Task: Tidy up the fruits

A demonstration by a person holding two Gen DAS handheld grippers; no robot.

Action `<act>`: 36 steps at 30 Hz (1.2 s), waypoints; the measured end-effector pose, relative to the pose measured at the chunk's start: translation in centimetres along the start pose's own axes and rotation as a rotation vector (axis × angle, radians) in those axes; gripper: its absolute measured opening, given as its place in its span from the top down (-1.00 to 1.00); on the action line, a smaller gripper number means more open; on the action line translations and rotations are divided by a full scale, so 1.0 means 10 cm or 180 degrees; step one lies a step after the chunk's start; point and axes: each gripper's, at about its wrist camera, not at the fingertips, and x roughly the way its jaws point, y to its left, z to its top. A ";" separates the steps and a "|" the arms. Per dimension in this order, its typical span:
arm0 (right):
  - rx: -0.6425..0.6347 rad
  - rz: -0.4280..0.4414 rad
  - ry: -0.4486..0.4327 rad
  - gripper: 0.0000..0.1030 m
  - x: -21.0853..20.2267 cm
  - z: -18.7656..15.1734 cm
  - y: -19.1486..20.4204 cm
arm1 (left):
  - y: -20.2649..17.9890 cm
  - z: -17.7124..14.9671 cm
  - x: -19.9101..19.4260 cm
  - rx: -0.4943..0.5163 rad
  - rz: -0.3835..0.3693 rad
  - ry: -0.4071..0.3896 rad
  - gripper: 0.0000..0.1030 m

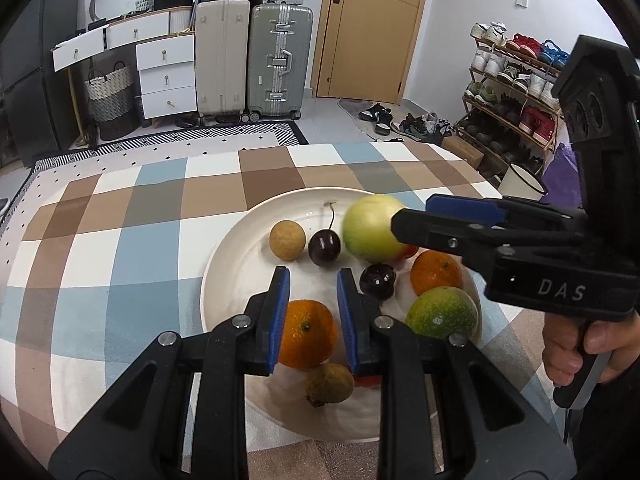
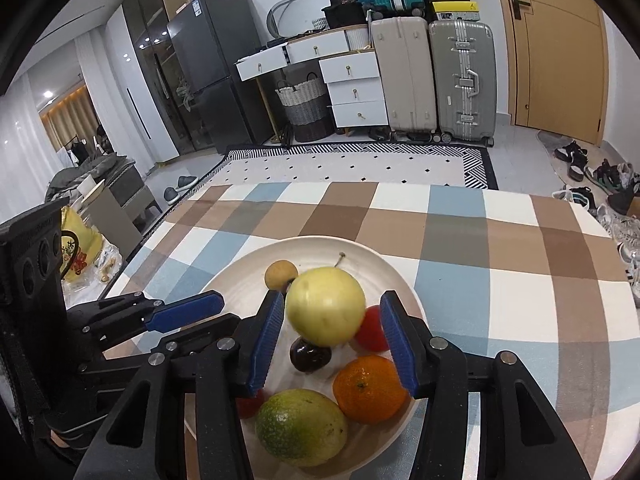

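A white plate (image 1: 228, 276) on the checked cloth holds several fruits. Among them are two oranges (image 1: 306, 334) (image 1: 436, 272), two dark cherries (image 1: 324, 248), a tan longan (image 1: 287, 240) and a green speckled fruit (image 1: 442, 312). A yellow-green apple (image 2: 326, 306), blurred, sits between the pads of my right gripper (image 2: 332, 298) above the plate. The left pad is at its edge; the right pad stands clear, with a red fruit (image 2: 372, 328) showing in the gap. My left gripper (image 1: 313, 274) hovers shut and empty over the near orange.
The checked tablecloth (image 1: 140, 220) covers the table around the plate, whose far edge drops to a patterned rug. A white enamel mug (image 1: 522, 184) stands off the table's right side. A person's hand (image 1: 576, 344) grips the right gripper's handle.
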 end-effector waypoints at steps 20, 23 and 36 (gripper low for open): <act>-0.0081 0.0210 -0.0347 -0.99 -0.82 -0.56 0.09 | -0.03 -0.44 -0.93 -0.0121 0.0103 -0.0501 -0.98; -0.0119 0.0237 -0.0452 -0.99 -0.96 -0.67 0.13 | -0.07 -0.54 -1.09 -0.0091 0.0135 -0.0578 -0.98; -0.0275 0.0216 -0.0876 -0.99 -1.30 -1.10 0.29 | -0.13 -0.89 -1.36 -0.0117 0.0160 -0.0742 -0.98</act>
